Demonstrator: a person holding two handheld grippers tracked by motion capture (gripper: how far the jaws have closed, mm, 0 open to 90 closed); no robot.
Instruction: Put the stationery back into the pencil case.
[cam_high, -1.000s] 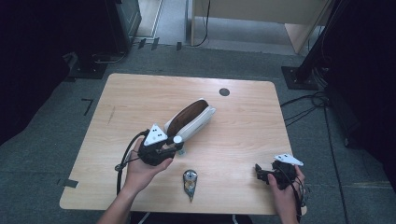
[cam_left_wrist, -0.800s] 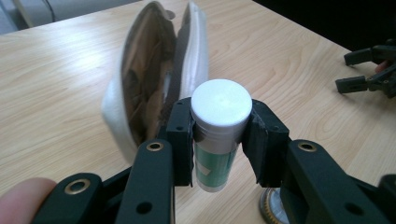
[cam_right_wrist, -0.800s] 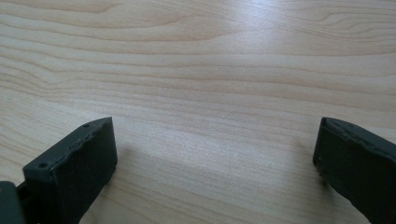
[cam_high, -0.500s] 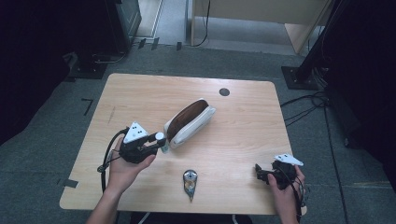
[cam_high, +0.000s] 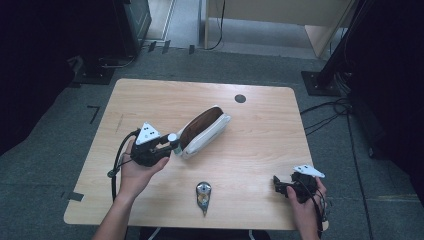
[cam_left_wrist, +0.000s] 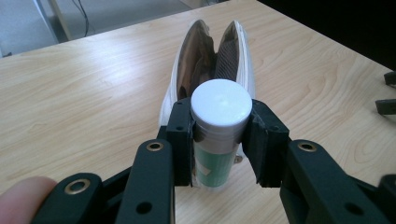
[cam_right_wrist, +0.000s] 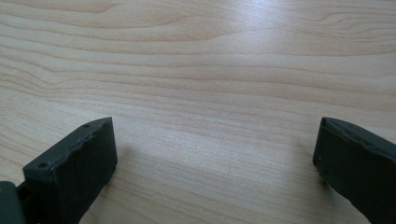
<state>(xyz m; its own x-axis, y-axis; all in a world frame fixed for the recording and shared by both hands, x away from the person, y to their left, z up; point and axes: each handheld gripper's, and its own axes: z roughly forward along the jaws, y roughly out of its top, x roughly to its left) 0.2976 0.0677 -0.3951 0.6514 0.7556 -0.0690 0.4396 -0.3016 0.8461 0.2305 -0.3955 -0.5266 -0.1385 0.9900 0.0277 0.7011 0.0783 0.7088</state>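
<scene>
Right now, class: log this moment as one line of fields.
left tongs: shut on tube | tube: at open pouch mouth | right tongs: open, empty, over table

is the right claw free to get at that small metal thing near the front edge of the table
Probably yes. The right claw is open and holds nothing, and bare table lies between it and the small metal thing. The left claw, shut on a white-capped tube, is away by the pouch.

White-capped green tube, white pouch lined brown
</scene>
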